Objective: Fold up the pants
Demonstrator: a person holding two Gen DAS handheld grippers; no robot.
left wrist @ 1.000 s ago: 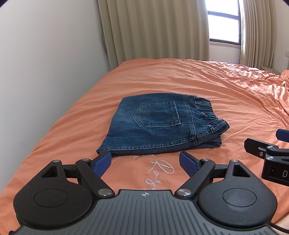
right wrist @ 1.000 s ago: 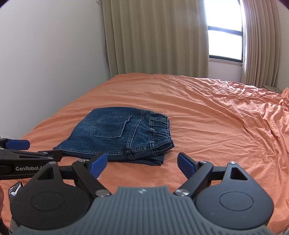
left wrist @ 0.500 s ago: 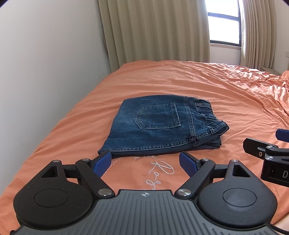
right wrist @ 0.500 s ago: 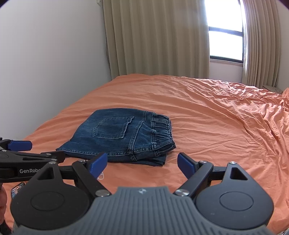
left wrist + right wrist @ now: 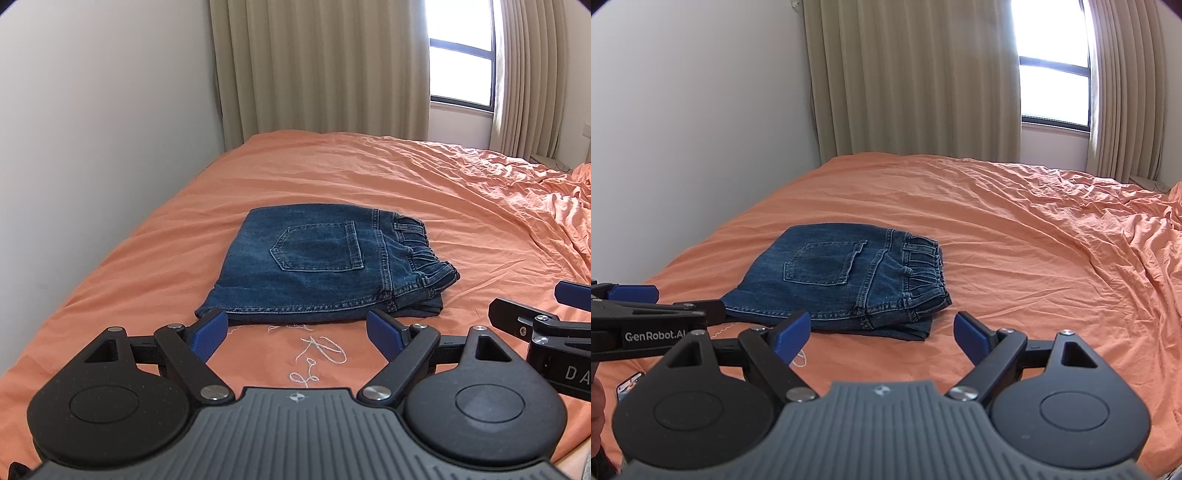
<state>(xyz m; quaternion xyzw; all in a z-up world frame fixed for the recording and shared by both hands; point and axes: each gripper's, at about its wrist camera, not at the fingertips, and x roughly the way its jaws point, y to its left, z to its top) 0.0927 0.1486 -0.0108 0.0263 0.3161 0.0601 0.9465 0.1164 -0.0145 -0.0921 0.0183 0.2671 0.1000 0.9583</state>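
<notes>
"GenRobot.AI" stands in white on the left claw (image 5: pixel 653 295); the right claw (image 5: pixel 576 295) shows "DA", cut off.

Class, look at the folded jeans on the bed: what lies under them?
The folded jeans rest directly on the orange bedsheet. White embroidered lettering on the sheet shows just in front of them. Whether anything else lies beneath cannot be seen, since the denim covers it.

Lying flat on the orange bed (image 5: pixel 369 177): dark blue denim pants (image 5: pixel 317 266), folded into a compact stack, back pocket facing up, elastic waistband pointing right, sitting near the bed's left edge.
</notes>
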